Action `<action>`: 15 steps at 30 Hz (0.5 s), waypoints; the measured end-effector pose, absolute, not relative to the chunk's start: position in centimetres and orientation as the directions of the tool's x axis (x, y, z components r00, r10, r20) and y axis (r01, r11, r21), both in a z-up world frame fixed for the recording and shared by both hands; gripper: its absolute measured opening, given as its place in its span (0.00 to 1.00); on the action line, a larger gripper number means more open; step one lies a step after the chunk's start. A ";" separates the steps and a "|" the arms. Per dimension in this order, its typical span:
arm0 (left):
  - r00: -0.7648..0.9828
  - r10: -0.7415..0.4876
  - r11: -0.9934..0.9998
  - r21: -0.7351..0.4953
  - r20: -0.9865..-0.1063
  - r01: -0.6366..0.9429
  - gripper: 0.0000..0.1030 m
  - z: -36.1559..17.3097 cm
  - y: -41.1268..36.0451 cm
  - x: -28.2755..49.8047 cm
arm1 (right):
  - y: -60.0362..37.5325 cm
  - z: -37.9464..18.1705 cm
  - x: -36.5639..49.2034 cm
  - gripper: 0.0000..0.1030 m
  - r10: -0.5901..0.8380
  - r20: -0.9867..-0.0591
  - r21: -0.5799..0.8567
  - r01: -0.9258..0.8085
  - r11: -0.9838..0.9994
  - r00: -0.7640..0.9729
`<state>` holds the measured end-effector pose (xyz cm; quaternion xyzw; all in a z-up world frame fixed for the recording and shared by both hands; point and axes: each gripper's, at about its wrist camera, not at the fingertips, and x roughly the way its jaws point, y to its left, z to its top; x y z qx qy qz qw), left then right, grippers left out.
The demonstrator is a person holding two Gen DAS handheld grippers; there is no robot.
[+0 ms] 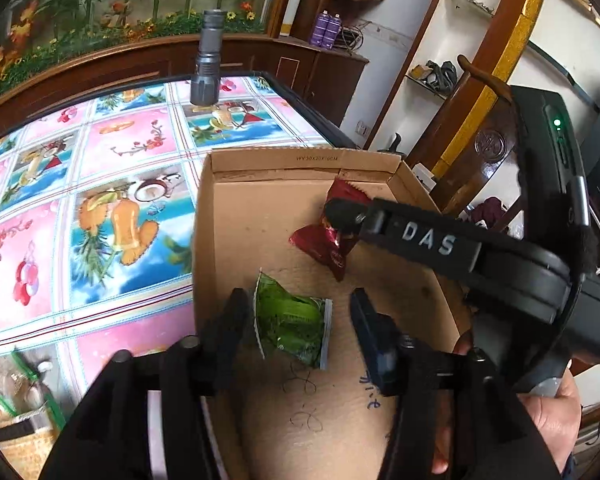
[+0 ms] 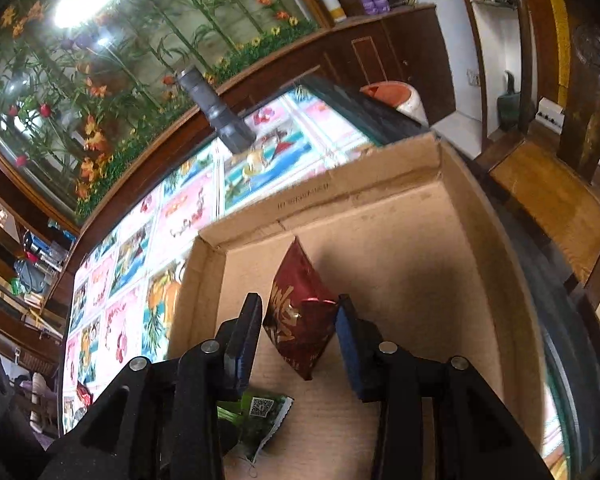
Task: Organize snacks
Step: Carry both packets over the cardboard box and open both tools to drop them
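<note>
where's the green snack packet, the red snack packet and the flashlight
green snack packet (image 1: 292,324), left wrist view, middle of the wrapper
red snack packet (image 2: 300,320), right wrist view, printed front face
flashlight (image 1: 208,64), left wrist view, mid body

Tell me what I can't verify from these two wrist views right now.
- Red packet, left view: right gripper covers its middle; right view cannot settle contact with the pads.
- Green packet, right view: mostly behind a finger.
- Cardboard box: near wall cut off in both views.
</note>
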<state>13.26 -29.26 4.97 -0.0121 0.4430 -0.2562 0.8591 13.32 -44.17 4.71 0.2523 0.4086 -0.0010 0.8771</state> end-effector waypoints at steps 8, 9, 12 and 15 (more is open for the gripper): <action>0.583 -0.436 0.879 -0.186 -0.685 0.439 0.56 8.8 -25.4 8.1 | -44.0 7.9 11.4 0.44 0.182 -0.626 0.455 0.165 0.875 0.759; 0.597 -0.430 0.883 -0.175 -0.677 0.436 0.56 9.2 -24.7 7.4 | -43.7 8.3 11.1 0.44 0.194 -0.611 0.461 0.146 0.875 0.767; 0.638 -0.418 0.894 -0.169 -0.647 0.415 0.58 9.8 -21.9 4.9 | -42.1 9.1 10.5 0.44 0.249 -0.562 0.478 0.065 0.876 0.789; 0.664 -0.406 0.905 -0.175 -0.627 0.389 0.59 10.1 -18.8 2.4 | -39.2 10.0 9.8 0.44 0.300 -0.525 0.453 -0.037 0.891 0.797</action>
